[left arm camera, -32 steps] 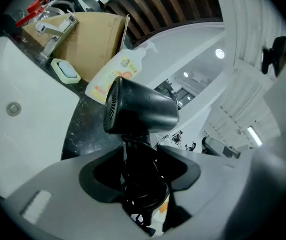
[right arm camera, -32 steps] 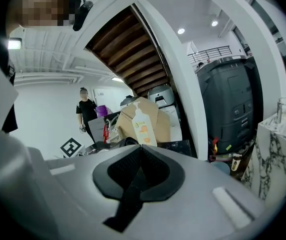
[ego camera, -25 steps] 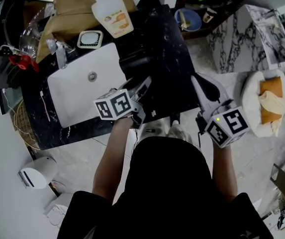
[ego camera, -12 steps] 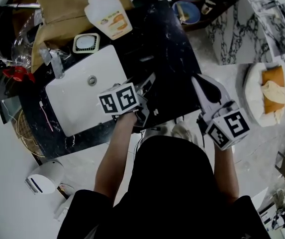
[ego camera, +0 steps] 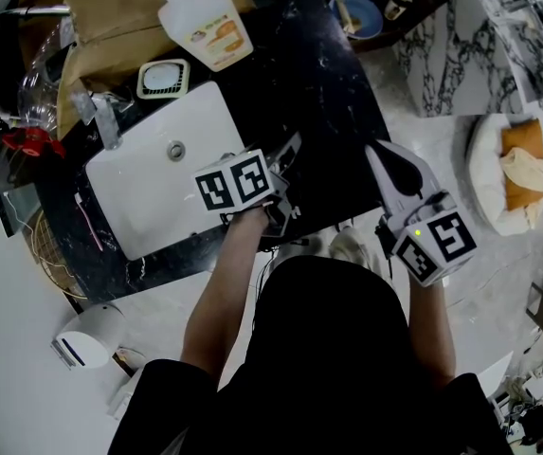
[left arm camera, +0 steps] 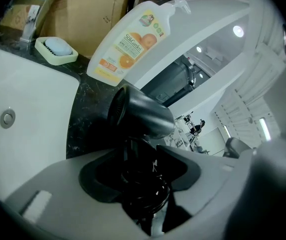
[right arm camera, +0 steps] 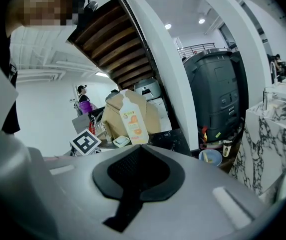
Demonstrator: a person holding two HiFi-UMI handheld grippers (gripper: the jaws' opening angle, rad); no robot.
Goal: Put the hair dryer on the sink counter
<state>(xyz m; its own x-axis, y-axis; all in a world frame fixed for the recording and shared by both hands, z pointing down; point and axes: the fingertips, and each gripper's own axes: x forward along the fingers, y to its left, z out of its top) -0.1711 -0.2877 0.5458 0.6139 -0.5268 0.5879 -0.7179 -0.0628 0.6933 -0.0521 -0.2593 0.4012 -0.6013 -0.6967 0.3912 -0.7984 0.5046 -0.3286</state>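
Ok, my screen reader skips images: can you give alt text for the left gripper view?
The left claw is shut on a black hair dryer, held at the black counter next to a white sink. Behind stand a soap bottle with oranges on its label and a soap dish.

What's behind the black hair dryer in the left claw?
A white bottle with oranges on its label, and a brown cardboard box behind that. The hair dryer hides the patch of dark counter right behind it.
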